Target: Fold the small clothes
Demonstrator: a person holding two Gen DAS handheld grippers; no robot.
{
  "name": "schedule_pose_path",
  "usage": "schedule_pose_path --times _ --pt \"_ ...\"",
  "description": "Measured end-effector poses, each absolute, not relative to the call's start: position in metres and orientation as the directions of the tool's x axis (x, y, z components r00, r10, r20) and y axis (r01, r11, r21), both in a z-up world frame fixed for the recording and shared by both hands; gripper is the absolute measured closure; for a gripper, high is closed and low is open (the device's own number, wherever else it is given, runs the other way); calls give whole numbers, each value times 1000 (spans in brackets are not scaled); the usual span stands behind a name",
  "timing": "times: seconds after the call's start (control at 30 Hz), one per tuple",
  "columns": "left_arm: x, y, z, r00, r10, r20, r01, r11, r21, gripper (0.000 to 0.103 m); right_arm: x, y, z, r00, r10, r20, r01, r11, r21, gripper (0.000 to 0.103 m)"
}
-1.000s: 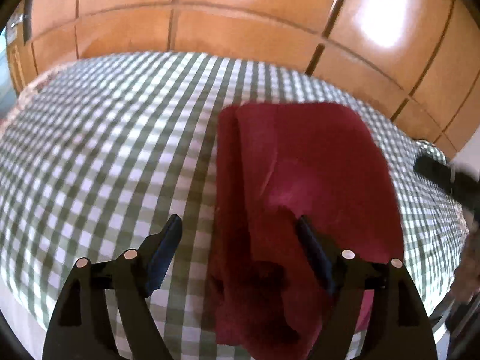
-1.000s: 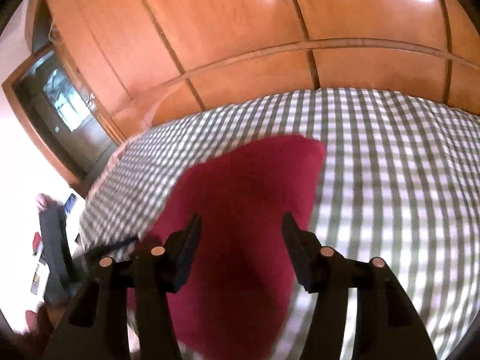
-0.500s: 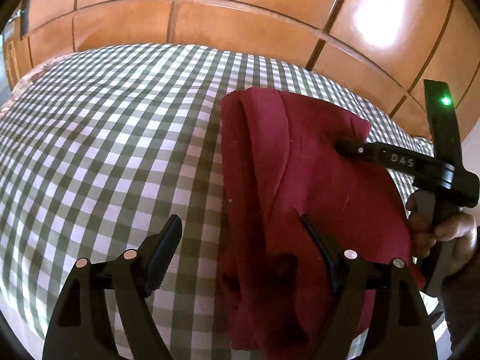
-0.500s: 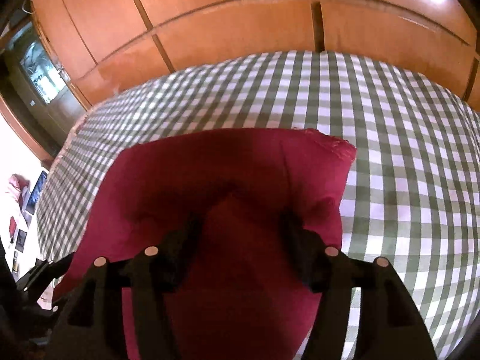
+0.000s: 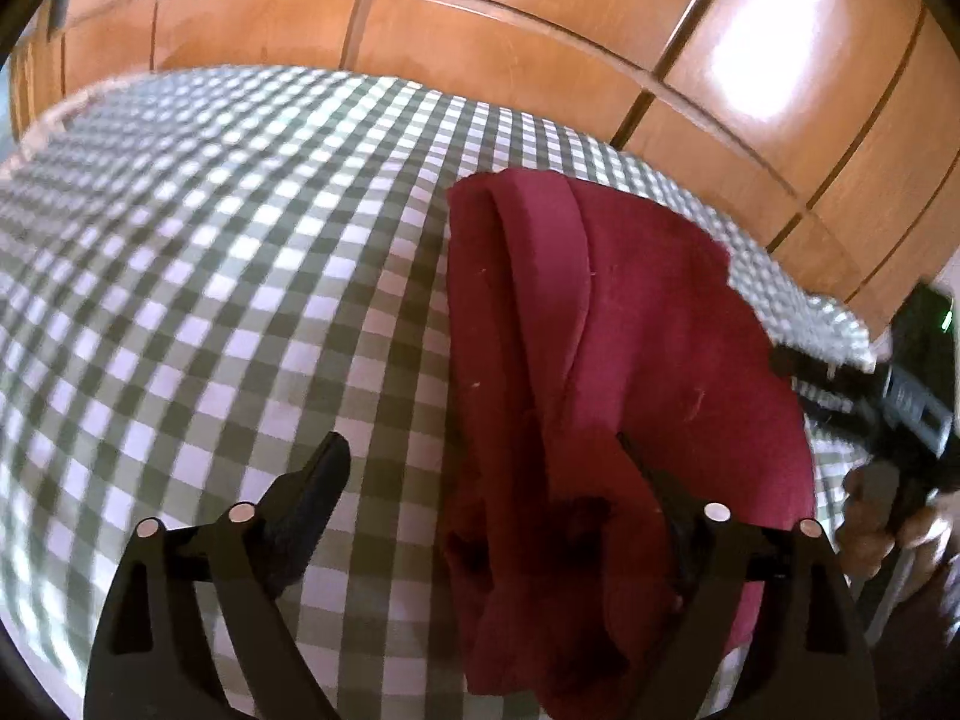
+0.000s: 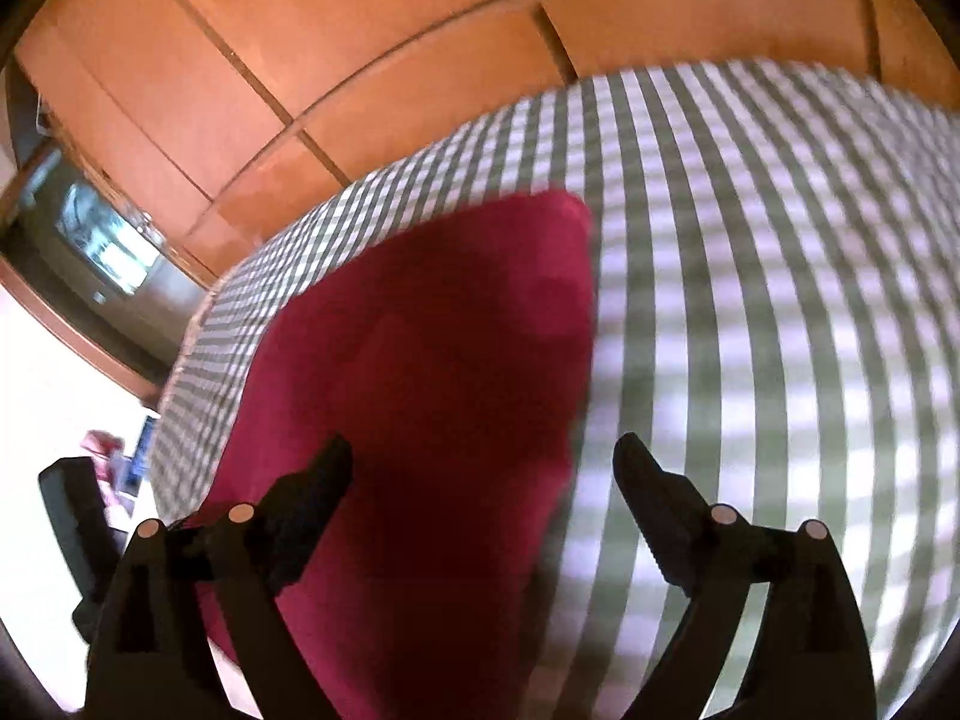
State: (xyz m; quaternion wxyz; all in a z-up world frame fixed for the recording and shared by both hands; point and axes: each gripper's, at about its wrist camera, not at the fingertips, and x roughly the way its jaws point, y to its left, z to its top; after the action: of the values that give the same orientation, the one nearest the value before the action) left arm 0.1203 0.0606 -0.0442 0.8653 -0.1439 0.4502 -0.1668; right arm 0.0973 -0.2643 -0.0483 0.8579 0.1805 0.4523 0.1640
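From my left wrist camera I see the red garment (image 5: 630, 372) lying on the green-and-white checked bedspread (image 5: 210, 276), folded into a long shape with a rolled fold running down its left side; its far end sits close to the bed's back edge, under the wooden wardrobe panels (image 5: 540, 42), and its near end bunches up toward the front edge. My left gripper (image 5: 483, 456) hangs over that near end with its jaws spread wide and nothing between them: one finger is over bare checks to the left of the cloth, the other over the red fabric itself, though I cannot tell whether that fingertip touches it. At the right edge of this view the right gripper (image 5: 888, 396) shows as a dark, blurred body (a small green light glows on it), held in a hand (image 5: 882, 516) beside the garment's right border. Through my right wrist camera, which is smeared by motion, the right gripper (image 6: 483, 462) is also wide open and holding nothing; its left finger lies over the red garment (image 6: 432, 360) and its right finger over the checked bedspread (image 6: 750, 300), so the cloth's right border runs between them. The garment's far corner points toward the wardrobe panels (image 6: 360, 48). Off the bed's left side a dark chair (image 6: 78, 516) stands on a bright floor.
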Motion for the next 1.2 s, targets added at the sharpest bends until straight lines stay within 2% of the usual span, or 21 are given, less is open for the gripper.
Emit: schedule_pose_path --times 0.17,0.33,0.43,0.47,0.5,0.57,0.7,0.87,1.07,1.2 --pt "121 79 -57 501 -539 -677 168 828 -534 10 87 -272 -66 467 570 -676 -123 799 589 14" --pt "122 91 -63 491 -619 -613 187 762 -620 11 99 -253 -79 396 649 -649 -146 743 653 26" --pt "121 91 -62 467 -674 -572 206 712 -671 27 100 -245 -78 396 643 -656 -161 752 639 41" --pt "122 89 -62 442 -708 -550 225 681 -696 36 98 -244 -76 402 637 -658 -166 757 632 49" --pt "121 85 -61 419 -736 -531 246 655 -714 39 95 -243 -72 412 627 -661 -174 766 619 55" --pt "119 73 -57 403 -747 -528 282 651 -705 42 86 -239 -58 444 598 -667 -207 793 574 58" --pt "118 45 -43 361 -805 -471 338 584 -739 44 63 -243 -30 526 551 -648 -245 827 506 60" --pt "133 -30 -18 269 -851 -452 452 526 -721 44 37 -308 4 648 471 -599 -184 860 477 60" --pt "152 -167 7 134 -855 -500 604 471 -643 44 6 -416 21 756 299 -582 -1 890 456 60" --pt "160 -251 -3 37 -822 -568 629 461 -626 44 -9 -477 11 774 185 -606 141 882 449 58"
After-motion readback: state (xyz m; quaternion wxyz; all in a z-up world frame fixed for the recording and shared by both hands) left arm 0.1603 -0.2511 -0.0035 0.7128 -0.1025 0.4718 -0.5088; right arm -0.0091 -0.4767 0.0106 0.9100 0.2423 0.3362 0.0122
